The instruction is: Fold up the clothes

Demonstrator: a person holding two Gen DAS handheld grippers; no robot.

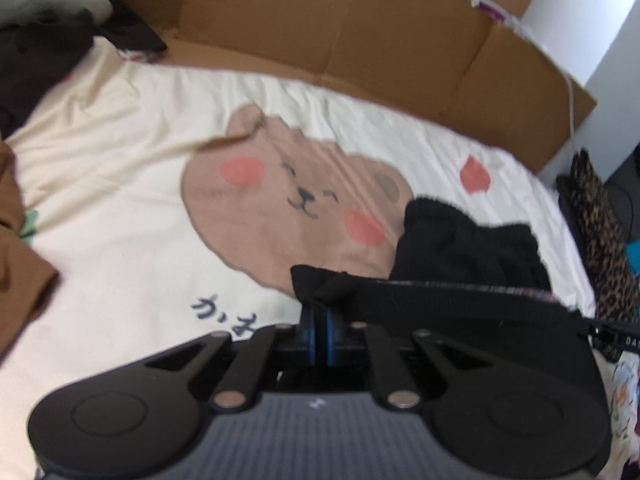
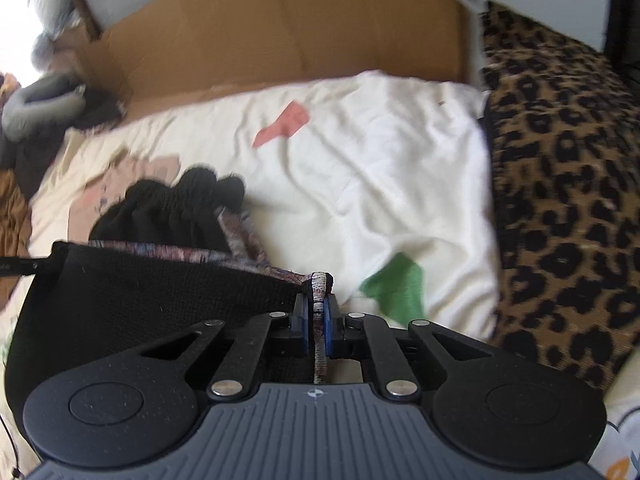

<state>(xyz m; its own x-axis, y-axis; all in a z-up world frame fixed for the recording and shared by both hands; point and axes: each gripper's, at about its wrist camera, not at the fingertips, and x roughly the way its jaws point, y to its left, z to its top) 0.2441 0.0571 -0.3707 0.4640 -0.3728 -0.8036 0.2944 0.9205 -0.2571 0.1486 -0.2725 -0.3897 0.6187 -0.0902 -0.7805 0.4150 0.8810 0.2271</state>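
Two matching black handheld grippers with blue finger pads

Left gripper and right gripper each show black linkage arms with silver pivot screws, round black discs at lower left and right, and a ribbed grey body bottom centre bearing a small white mark.

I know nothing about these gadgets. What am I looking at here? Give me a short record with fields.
Setting: cream bedspread with a cartoon bear face, cardboard sheet behind
Item being folded: black garment with a patterned inner side
Left gripper: shut on one corner of the garment
Right gripper: shut on the opposite corner
Garment state: top edge stretched between the grippers, far end bunched on the bed
Nearby: leopard-print fabric, brown cloth
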